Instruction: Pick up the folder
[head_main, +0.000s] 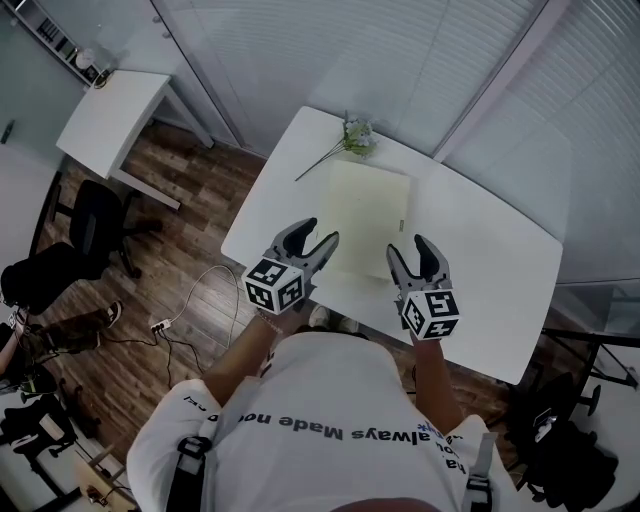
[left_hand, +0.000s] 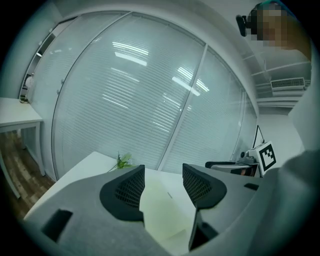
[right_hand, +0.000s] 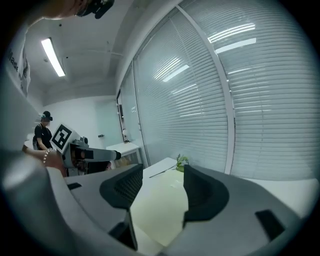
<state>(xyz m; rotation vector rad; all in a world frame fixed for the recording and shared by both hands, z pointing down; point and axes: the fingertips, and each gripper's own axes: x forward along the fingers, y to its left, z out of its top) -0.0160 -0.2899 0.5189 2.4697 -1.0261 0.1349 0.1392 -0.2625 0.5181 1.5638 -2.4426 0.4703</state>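
A pale cream folder (head_main: 368, 215) lies flat on the white table (head_main: 500, 260), its near edge towards me. My left gripper (head_main: 321, 231) hovers over the folder's near left corner and stands open with nothing between its fingers. My right gripper (head_main: 408, 245) hangs over the near right corner, also open and empty. In the left gripper view the folder (left_hand: 162, 210) shows through the gap of the left gripper (left_hand: 164, 175), below and ahead. The right gripper view shows the folder (right_hand: 160, 210) the same way beyond the right gripper (right_hand: 162, 175).
A small green plant sprig (head_main: 355, 140) lies at the table's far edge, just beyond the folder. A glass wall with blinds runs behind the table. To the left stand a second white desk (head_main: 110, 120), a black office chair (head_main: 95, 225) and floor cables (head_main: 190, 300).
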